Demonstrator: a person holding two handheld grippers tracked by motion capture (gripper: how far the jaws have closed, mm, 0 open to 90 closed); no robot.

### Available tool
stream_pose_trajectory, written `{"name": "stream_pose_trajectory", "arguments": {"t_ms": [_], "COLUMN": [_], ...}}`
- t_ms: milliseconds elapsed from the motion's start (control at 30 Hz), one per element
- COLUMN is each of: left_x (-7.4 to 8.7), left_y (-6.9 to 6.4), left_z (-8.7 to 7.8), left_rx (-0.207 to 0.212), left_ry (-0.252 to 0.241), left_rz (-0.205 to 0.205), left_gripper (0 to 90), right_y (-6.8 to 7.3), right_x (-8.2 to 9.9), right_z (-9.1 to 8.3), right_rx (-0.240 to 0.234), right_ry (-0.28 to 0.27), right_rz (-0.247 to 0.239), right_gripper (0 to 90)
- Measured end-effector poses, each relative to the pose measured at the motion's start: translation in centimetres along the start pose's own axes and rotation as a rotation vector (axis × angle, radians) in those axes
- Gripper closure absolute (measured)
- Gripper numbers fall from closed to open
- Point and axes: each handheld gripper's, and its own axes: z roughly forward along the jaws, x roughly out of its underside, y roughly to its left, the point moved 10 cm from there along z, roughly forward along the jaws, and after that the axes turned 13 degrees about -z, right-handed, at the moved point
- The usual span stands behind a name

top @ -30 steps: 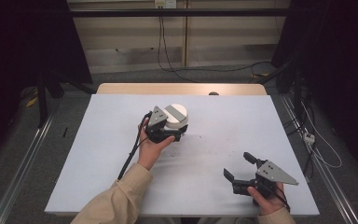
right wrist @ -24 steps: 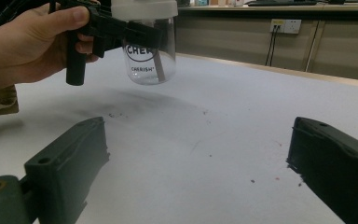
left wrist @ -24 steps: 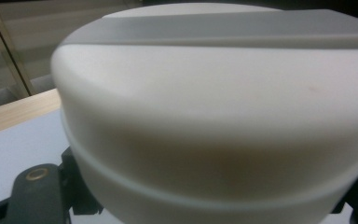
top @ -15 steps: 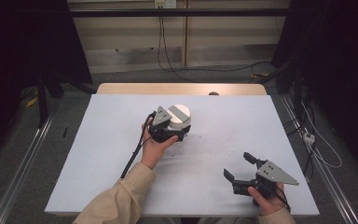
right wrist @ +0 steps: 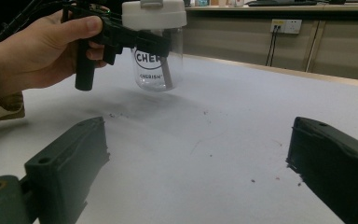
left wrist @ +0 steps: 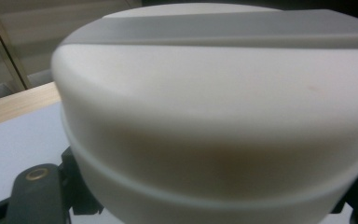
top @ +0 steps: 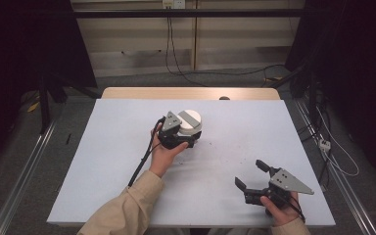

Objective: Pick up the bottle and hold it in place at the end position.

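Jar (top: 190, 122) shifted right | left hand-held gripper (top: 192, 142) clamps jar

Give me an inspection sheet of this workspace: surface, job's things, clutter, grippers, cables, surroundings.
Surface: white table, a few dark specks and smudges near the middle.
Job's things: clear jar with white lid, held off the table.
Clutter: nothing seen beyond the specks.
Grippers: left gripper shut on the jar just under the lid; right gripper open, nothing between its jaws, near the table's front right.
Cables: black cable trails from the left gripper across the table; more cables on the floor behind and to the right.
Surroundings: pale cabinets behind, dark curtains at both sides.
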Motion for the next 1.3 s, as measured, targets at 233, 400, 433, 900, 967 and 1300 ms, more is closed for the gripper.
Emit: {"name": "stream_pose_trajectory", "arguments": {"t_ms": [233,400,433,900,967,1300], "left_x": [0.4,0.7,0.8,0.8,0.8,1.2], "left_y": [0.0,0.1,0.1,-0.3,-0.3,0.0], "left_z": [0.4,0.8,0.9,1.6,1.7,1.9], "left_rx": [0.002,0.001,0.000,0.010,0.009,0.001], "left_ry": [0.011,0.021,0.023,0.021,0.020,0.029], "left_rz": [-0.008,-0.004,-0.003,-0.004,-0.006,0.000], "left_gripper": [18.7,18.7,18.7,18.7,18.7,18.7], "right_y": [0.0,0.0,0.0,-0.1,-0.1,-0.1], "right_x": [0.0,0.0,0.0,0.1,0.1,0.1], "right_z": [0.0,0.0,0.0,-0.1,-0.1,-0.1], "right_rx": [-0.001,-0.002,-0.003,0.000,0.000,0.002], "right_ry": [-0.003,-0.002,-0.002,-0.002,0.000,0.001], "right_rz": [-0.003,0.004,0.003,0.010,0.009,0.011], "right_gripper": [4.6,4.5,4.5,4.5,4.5,4.5]}}
